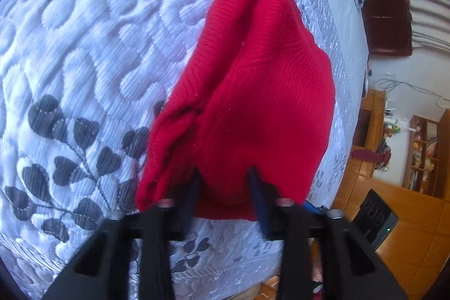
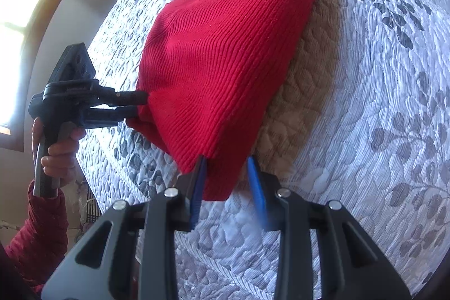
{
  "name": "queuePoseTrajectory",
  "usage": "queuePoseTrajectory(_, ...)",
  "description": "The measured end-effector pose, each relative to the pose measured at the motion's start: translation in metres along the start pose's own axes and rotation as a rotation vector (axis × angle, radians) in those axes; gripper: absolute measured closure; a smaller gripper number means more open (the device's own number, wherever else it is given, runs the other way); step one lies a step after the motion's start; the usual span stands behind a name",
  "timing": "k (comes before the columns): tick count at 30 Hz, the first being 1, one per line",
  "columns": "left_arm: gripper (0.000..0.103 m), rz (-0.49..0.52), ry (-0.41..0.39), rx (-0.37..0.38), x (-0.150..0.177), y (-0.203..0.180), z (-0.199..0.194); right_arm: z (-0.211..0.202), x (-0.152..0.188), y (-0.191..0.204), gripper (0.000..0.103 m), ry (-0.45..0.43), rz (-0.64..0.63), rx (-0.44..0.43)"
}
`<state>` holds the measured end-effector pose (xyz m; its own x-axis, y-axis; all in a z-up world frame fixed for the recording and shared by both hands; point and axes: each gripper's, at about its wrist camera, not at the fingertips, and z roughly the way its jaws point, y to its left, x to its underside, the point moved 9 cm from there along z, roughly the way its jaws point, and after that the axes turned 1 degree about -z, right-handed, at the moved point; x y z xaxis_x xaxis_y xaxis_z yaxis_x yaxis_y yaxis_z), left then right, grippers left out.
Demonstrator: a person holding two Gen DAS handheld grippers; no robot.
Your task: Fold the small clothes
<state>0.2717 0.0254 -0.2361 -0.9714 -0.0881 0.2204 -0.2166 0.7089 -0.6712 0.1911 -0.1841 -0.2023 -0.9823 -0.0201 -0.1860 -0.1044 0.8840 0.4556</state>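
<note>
A small red knitted garment (image 1: 261, 92) is lifted above a quilted grey-white bedspread (image 1: 84, 47). In the left wrist view my left gripper (image 1: 225, 182) has its fingers pushed into the garment's lower edge, with red knit bunched between them. In the right wrist view the same garment (image 2: 219, 63) hangs in front of my right gripper (image 2: 227, 167), whose blue-padded fingers stand apart around its lower corner. The left gripper (image 2: 137, 106) also shows there at the left, its two fingers close together, pinching the garment's left edge.
The bedspread (image 2: 365, 131) with dark leaf prints fills both views. In the left wrist view the bed's right edge drops to a wooden floor (image 1: 407, 215) with shelves and a black device (image 1: 374, 215). A window (image 2: 25, 4) lies at the far left of the right wrist view.
</note>
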Motion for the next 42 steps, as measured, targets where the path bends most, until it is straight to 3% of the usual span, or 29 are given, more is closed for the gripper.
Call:
queuePoseTrajectory(5,0.094,0.053,-0.095,-0.028,0.003,-0.012,-0.016,0.0,0.001,-0.001,0.071,-0.002,0.006,-0.005)
queuePoseTrajectory(11,0.095,0.213,-0.24,-0.06,0.01,-0.043,-0.083,0.005,0.004,0.002,0.071,0.01,-0.004,-0.018)
queuePoseTrajectory(14,0.095,0.235,-0.198,-0.147,0.008,-0.022,-0.07,0.011,0.005,0.0,0.069,0.024,0.002,-0.014)
queuePoseTrajectory(17,0.094,0.214,-0.077,-0.19,0.009,0.009,-0.023,0.015,0.007,-0.003,0.053,0.031,0.045,-0.035)
queuePoseTrajectory(18,0.093,0.208,-0.074,-0.179,0.007,0.015,-0.013,0.016,0.009,-0.002,0.046,0.033,0.067,-0.063)
queuePoseTrajectory(21,0.092,0.202,-0.098,-0.139,0.004,0.014,-0.014,0.024,0.015,-0.002,0.045,0.067,0.117,-0.127)
queuePoseTrajectory(24,0.089,0.222,-0.101,-0.155,0.002,0.012,-0.016,0.033,0.013,-0.004,0.045,0.08,0.151,-0.137)
queuePoseTrajectory(25,0.089,0.229,-0.099,-0.158,0.003,0.012,-0.017,0.034,0.012,-0.004,0.047,0.079,0.159,-0.143)
queuePoseTrajectory(27,0.089,0.236,-0.096,-0.164,0.003,0.009,-0.02,0.038,0.008,0.0,0.086,0.082,0.159,-0.166)
queuePoseTrajectory(30,0.089,0.245,-0.101,-0.166,-0.001,0.005,-0.025,0.035,0.009,0.0,0.092,0.082,0.159,-0.162)
queuePoseTrajectory(34,0.086,0.29,-0.095,-0.195,0.011,0.009,-0.024,0.015,0.023,-0.024,0.093,0.056,0.111,-0.051)
queuePoseTrajectory(37,0.087,0.292,-0.083,-0.18,0.02,0.005,-0.024,0.026,0.037,-0.042,0.096,0.104,0.112,0.009)
queuePoseTrajectory(42,0.085,0.247,-0.044,-0.014,0.044,-0.018,-0.032,0.025,0.033,-0.033,0.095,0.082,0.093,-0.015)
